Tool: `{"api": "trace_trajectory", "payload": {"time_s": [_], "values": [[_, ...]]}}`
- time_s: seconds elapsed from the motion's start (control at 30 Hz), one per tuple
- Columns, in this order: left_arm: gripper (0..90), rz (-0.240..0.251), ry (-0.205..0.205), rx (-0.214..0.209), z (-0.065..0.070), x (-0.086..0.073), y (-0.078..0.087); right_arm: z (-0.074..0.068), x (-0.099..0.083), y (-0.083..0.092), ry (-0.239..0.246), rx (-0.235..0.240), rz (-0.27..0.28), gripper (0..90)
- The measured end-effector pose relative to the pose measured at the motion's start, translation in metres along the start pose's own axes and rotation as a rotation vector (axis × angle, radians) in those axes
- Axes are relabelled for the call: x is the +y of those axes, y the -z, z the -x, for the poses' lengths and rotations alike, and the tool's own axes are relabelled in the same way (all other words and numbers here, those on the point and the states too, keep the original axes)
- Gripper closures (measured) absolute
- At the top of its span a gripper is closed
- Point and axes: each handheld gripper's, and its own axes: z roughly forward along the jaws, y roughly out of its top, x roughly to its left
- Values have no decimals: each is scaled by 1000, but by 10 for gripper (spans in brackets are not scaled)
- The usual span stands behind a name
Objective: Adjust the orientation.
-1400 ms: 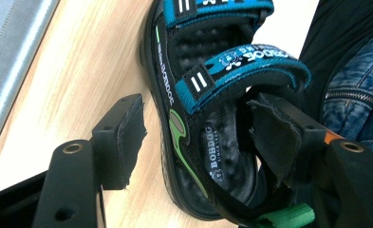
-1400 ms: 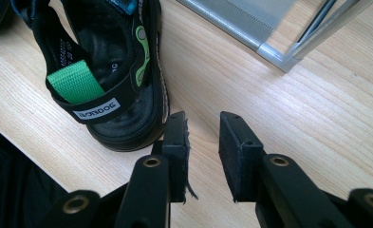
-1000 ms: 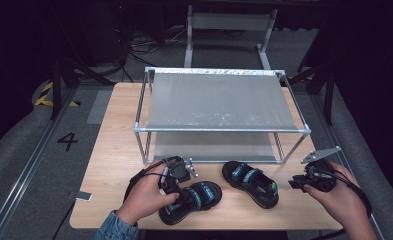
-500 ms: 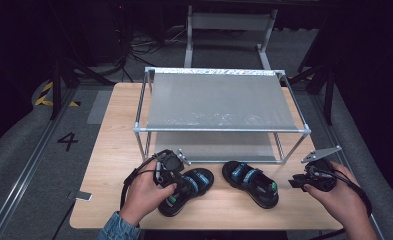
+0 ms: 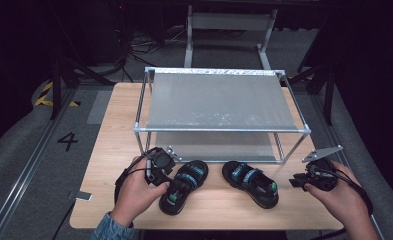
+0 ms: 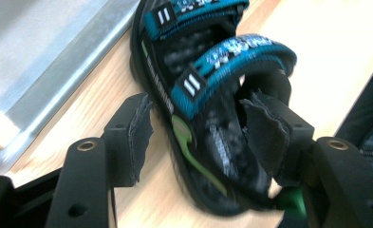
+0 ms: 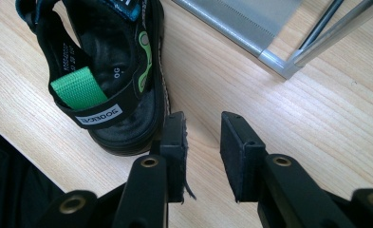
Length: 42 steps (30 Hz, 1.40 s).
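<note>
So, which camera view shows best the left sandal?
The left gripper view: the left sandal is close between the open jaws, its blue straps clear. The high view shows it whole but small, beside the left gripper.

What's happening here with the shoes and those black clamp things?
A person at a wooden table holds a two-jaw gripper in each hand. The left gripper is open with its jaws straddling one black-and-teal sandal. The right gripper is open on bare wood beside the other sandal. A two-tier metal rack stands behind them.
</note>
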Motion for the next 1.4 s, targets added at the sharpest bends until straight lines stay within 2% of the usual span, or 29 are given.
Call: {"api": "trace_trajectory", "payload": {"time_s": [0.07, 0.17, 0.27, 0.37, 0.47, 0.53, 0.6, 0.67, 0.7, 0.77, 0.87, 0.93, 1.03, 1.23, 1.37, 1.4], "values": [[431, 10, -1, 5, 0, -4, 9, 0, 1, 0, 1, 1, 0, 715], [446, 10, 20, 2, 2, -9, 20, 0, 4, 0, 3, 7, 2, 714], [458, 11, -6, -12, 8, -11, 27, -2, 7, 0, 15, 7, 5, 713], [484, -5, -48, -55, 19, -12, 30, -3, 11, -1, 23, 10, 10, 711], [488, -41, -104, -103, 26, -10, 24, -4, 13, -2, 27, 12, 6, 711], [489, -72, -127, -127, 29, -9, 18, -5, 14, -3, 29, 17, 7, 711], [493, -102, -148, -118, 31, -8, 11, -5, 14, -2, 32, 18, 11, 711], [617, -112, -143, -112, 31, -8, 8, -5, 14, -2, 34, 17, 12, 711], [640, -114, -129, -119, 31, -8, 8, -5, 14, -2, 38, 14, 10, 711], [747, -110, -117, -132, 32, -7, 9, -5, 13, -1, 33, 13, 11, 711], [779, -100, -133, -126, 35, -4, 8, -4, 12, -1, 32, 10, 10, 711], [820, -56, -142, -149, 38, 0, 8, -5, 12, -1, 30, 12, 9, 711], [829, -26, -160, -171, 44, 8, 5, -5, 10, 0, 29, 9, 8, 711], [819, -53, -193, -195, 51, 14, -4, -4, 7, 1, 24, 3, 8, 711], [615, -29, -166, -199, 50, 14, -3, -4, 7, 1, 24, 4, 7, 709], [615, 2, -165, -179, 49, 14, 0, -4, 7, 1, 24, 4, 7, 709]]}}
